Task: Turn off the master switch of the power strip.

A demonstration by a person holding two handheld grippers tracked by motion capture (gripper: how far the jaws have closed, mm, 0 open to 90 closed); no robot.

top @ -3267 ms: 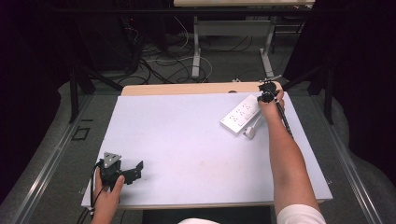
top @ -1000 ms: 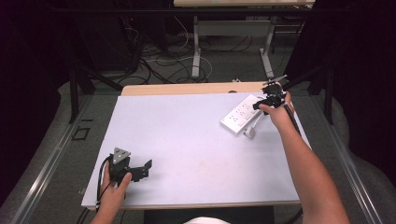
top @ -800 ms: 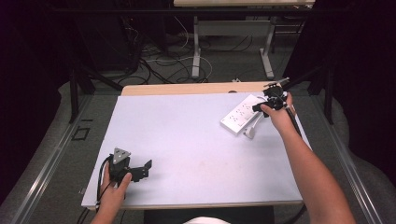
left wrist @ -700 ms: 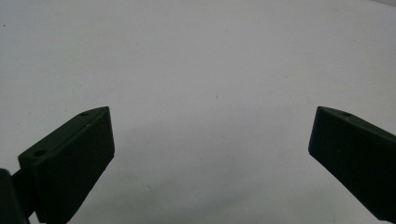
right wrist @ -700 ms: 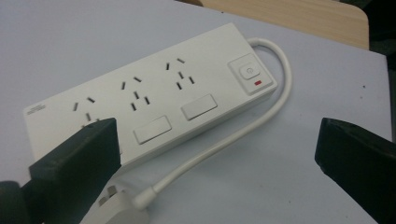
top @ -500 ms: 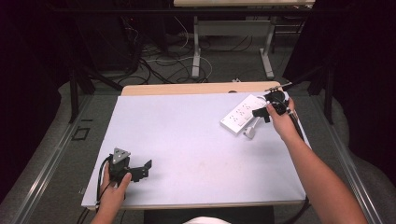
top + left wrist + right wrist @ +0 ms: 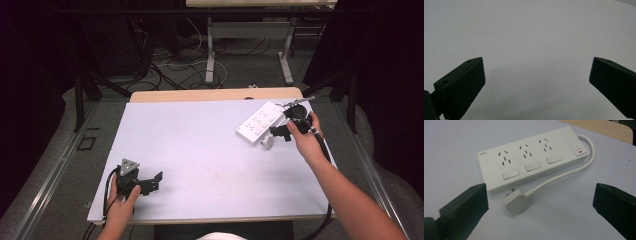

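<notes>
I am looking at one white power strip (image 7: 531, 160), a smooth, hard plastic slab with rounded corners, lying flat just ahead of my right gripper (image 7: 540, 205) and a little toward its left jaw. In the right gripper view its long axis is running from lower left to upper right, with the switch end and its small red mark pointing up and right. I am counting three socket sets along the top face, three rectangular rocker buttons below them, and one square master switch at the far end. One round white cord (image 7: 564, 173) is looping out of that end and curving back to one blocky plug (image 7: 516, 202), which is lying against the strip's near edge, between my jaws but closer to the left one. Both matte black jaws are standing wide apart, holding nothing. My left gripper (image 7: 536, 82), well apart near the table's front edge, is also gaping wide over bare, pale matte tabletop (image 7: 529, 30).
</notes>
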